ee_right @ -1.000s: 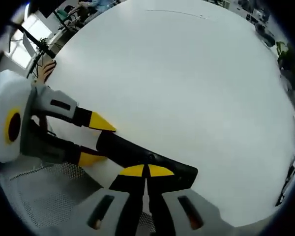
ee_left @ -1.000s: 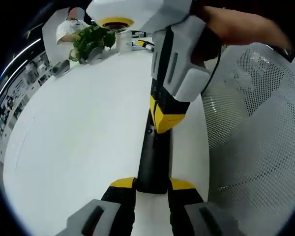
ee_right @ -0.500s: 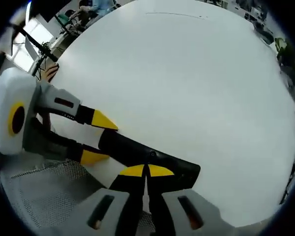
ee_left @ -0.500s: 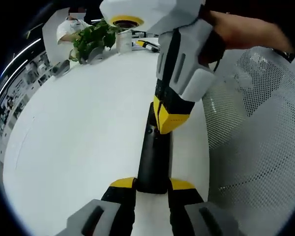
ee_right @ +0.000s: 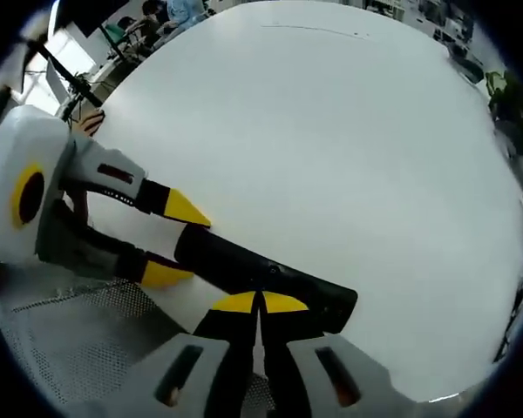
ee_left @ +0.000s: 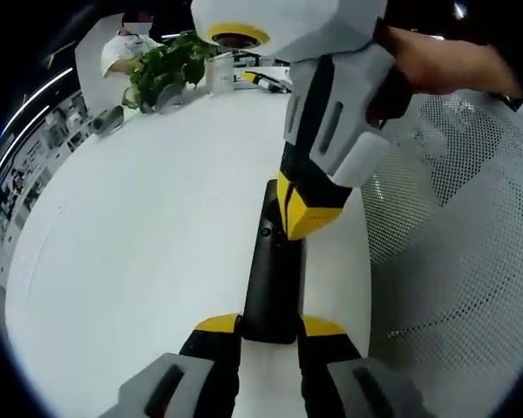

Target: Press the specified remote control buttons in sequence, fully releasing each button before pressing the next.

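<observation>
The left gripper [ee_left: 270, 326] pinches the near end of the black remote control [ee_left: 275, 270], low in the frame. The right gripper [ee_left: 309, 218], tips pressed together, touches its far end on the white table [ee_left: 139, 226].

Remote [ee_left: 275, 279]: matt black plastic, smooth. Table [ee_left: 148, 235]: smooth white, slight sheen. Chair [ee_left: 453, 244]: white perforated mesh; gripper [ee_left: 309, 213] shells grey-white plastic, yellow tips.

R tool [ee_right: 261, 300] tips closed over remote [ee_right: 253, 274]
</observation>
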`<state>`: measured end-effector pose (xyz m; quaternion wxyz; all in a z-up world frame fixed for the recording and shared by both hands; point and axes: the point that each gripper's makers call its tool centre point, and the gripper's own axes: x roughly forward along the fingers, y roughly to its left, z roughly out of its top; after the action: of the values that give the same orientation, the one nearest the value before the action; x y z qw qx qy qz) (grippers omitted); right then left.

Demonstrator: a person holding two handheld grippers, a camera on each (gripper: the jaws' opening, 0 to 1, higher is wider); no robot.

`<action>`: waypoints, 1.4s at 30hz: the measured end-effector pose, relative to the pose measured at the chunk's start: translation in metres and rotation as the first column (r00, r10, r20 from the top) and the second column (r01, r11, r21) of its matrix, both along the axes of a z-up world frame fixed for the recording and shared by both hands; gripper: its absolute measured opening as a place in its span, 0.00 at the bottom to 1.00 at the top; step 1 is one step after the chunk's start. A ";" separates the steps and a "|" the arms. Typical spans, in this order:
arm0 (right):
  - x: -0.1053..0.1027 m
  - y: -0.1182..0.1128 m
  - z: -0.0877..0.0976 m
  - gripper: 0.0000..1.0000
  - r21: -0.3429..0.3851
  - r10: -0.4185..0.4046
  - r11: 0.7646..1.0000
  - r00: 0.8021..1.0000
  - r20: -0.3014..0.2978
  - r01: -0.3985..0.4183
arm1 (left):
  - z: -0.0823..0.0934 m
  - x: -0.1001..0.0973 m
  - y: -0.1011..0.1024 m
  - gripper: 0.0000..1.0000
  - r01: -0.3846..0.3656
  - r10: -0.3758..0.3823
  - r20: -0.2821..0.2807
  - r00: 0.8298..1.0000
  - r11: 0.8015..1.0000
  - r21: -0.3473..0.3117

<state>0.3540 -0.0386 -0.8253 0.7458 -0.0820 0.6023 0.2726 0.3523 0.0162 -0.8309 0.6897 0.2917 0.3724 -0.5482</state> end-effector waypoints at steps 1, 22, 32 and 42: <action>0.000 0.000 0.000 0.00 -0.007 0.002 1.000 1.000 -0.005 -0.002 | 0.000 0.000 0.000 0.25 0.001 -0.001 0.000 1.000 1.000 0.000; -0.003 0.005 0.000 0.00 0.034 -0.039 0.999 0.996 -0.077 0.042 | 0.000 0.000 0.000 0.25 0.004 -0.004 0.004 1.000 1.000 -0.009; -0.002 0.002 -0.001 0.00 0.052 -0.037 0.998 0.998 -0.050 0.039 | 0.000 0.000 0.000 0.25 0.004 -0.004 0.005 1.000 1.000 -0.012; -0.004 0.002 0.000 0.00 0.079 -0.056 0.995 0.998 -0.017 0.057 | 0.000 0.000 0.000 0.25 0.012 -0.012 0.003 1.000 1.000 -0.007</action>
<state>0.3501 -0.0369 -0.8255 0.7515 -0.0332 0.5984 0.2759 0.3524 0.0159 -0.8307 0.6882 0.2922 0.3675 -0.5531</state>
